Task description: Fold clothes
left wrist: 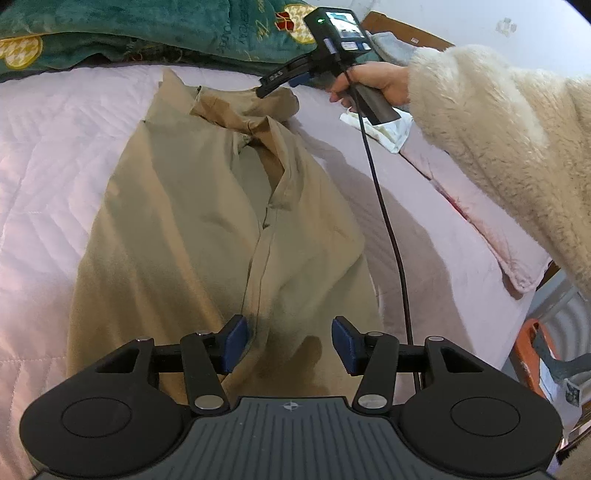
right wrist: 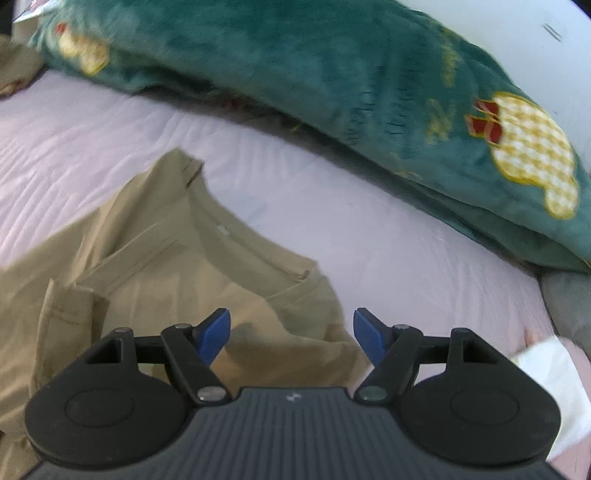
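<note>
Tan trousers point(left wrist: 207, 206) are lying on the pink bed point(left wrist: 55, 155), waist end up near the green blanket point(left wrist: 147, 26) and legs running down toward the left wrist camera. As far as I can judge, one fold is already in: the two legs look laid on top of each other lengthwise, with a seam running down the middle. The waistband is rumpled at the top — a flap is bunched and folded over there, not flat.

Left tongs point(left wrist: 290, 343) are spread about halfway, hovering over the lower part of the trousers with nothing between the pads. Right tongs point(right wrist: 291, 336) are spread wide over the waist corner, also holding nothing — the cloth just lies under them. In the left view you can see the person's hand point(left wrist: 373, 83) on the right handle, fuzzy cream sleeve point(left wrist: 498, 140) behind it, cable trailing down across the bed.

So progress-wise I'd call it early to middle. Still left, going by how it lies: flatten that messy waistband, then fold the trousers crosswise once or twice into a compact stack. None of the crosswise folds are there yet; the garment is at full length.

There's a crumpled white thing point(left wrist: 384, 129) at the bed's right side, well apart from the trousers — can't tell what it is. The right view is a bit blurry, so fine detail around the belt loops is iffy.
</note>
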Available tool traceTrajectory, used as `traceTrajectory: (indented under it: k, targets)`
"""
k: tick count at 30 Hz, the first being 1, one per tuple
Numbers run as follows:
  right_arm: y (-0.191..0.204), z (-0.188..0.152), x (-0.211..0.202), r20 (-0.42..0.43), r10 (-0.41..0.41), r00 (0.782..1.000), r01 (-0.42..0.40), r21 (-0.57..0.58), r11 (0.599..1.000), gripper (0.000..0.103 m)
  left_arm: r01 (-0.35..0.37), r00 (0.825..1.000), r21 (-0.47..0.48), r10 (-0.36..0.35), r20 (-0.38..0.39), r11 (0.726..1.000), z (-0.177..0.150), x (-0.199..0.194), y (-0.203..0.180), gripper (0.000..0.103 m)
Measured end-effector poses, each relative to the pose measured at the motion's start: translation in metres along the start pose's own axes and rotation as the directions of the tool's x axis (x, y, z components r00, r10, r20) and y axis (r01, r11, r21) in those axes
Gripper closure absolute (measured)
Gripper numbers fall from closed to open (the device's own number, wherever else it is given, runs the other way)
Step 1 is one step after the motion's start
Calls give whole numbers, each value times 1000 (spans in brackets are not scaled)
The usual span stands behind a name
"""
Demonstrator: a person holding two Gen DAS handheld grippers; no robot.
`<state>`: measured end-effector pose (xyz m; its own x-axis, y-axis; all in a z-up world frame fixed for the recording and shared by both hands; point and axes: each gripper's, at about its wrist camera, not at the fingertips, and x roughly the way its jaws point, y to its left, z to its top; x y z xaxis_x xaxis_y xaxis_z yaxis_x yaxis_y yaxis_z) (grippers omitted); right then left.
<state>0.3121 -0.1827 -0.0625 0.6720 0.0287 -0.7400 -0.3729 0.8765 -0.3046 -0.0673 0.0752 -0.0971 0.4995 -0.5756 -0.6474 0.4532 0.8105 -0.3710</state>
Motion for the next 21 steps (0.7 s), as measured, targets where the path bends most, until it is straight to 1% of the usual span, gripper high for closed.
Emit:
traceTrajectory:
  k: [3,4,7,9,10,12,15,18,21]
  targets:
    - [4,-2,13,-55,50,997,-51,-4,999,34,1,1000,0,-1,6,1000,-2,2,0,48]
    - [5,-4,16,-62,51,997,-51,-3,999,35,1,1000,1,-1,7,1000,-2,3,0,48]
    - [5,-7,20,-65,77,995,-76,18,997,56,1,1000,3,-1,11,1000,-2,4,0,48]
    - [5,-8,22,-69,82,994,-81,22,996,80,2,1000,2,-2,15,1000,-3,5,0,47]
    - [5,-8,22,-72,83,994,-82,17,996,85,2,1000,2,-3,17,1000,-3,5,0,47]
    - [7,-8,22,-77,80,994,-80,2,997,90,4,1000,2,-4,21,1000,-4,4,0,47]
    - [9,-3,21,-43,44,998,-44,-13,999,96,6,999,-1,-6,32,1000,-6,4,-1,47]
    - [3,4,16,25,-19,1000,18,29,999,97,9,999,1,-9,39,1000,-9,4,-1,47]
    - [-8,12,11,93,-101,990,90,117,989,100,13,999,-1,-13,47,1000,-10,4,-1,47]
